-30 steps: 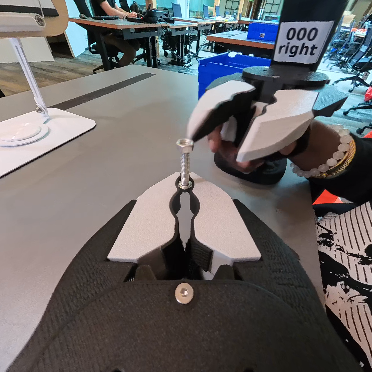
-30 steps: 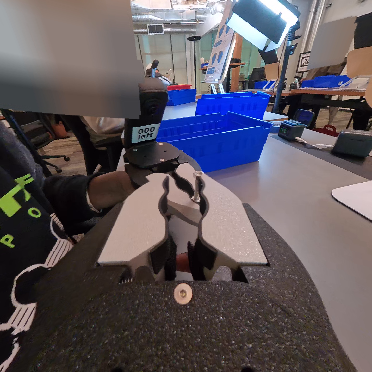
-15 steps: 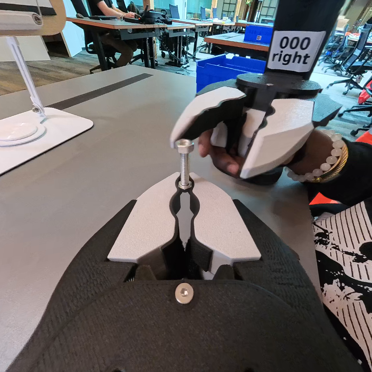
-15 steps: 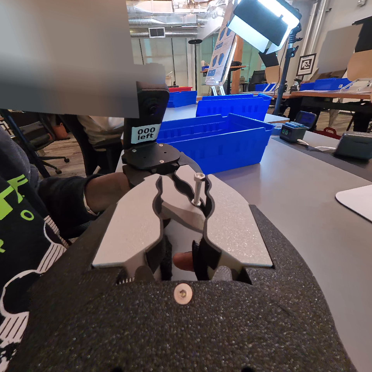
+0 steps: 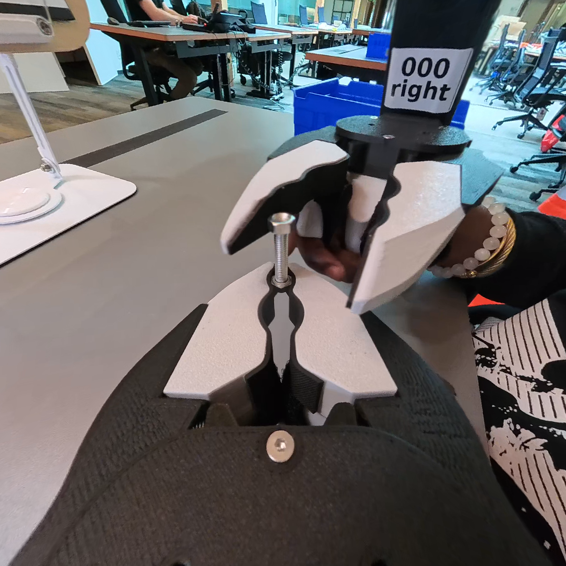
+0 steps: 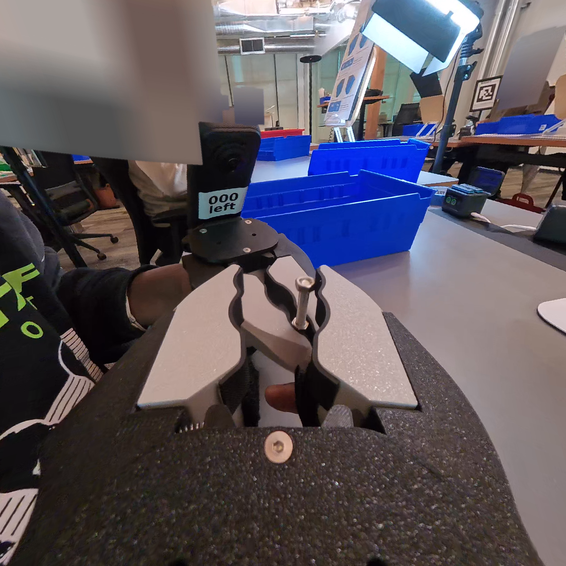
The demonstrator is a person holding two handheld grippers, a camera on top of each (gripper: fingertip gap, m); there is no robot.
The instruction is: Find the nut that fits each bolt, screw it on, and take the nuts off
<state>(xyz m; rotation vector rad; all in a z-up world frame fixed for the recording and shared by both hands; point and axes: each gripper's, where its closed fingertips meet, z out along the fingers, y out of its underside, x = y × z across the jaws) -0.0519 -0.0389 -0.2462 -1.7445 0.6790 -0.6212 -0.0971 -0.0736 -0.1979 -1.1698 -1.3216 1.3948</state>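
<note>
Left tongs, centre of the left wrist view: clenched at the tips on a nut threaded low on an upright bolt, hex head at top. Right tongs, upper right of that frame: spread wide, one finger just behind the bolt head, the other well off to the right; nothing between them. A hand with a bead bracelet grips that tool. White printed sticker on its black post; wording not copied.

Right wrist view, centre: the bolt stands between the spread grey fingers. Similar white sticker on the left tool's post, upper centre. Blue bin on the grey table, upper right. White stand base at left of the left wrist view.
</note>
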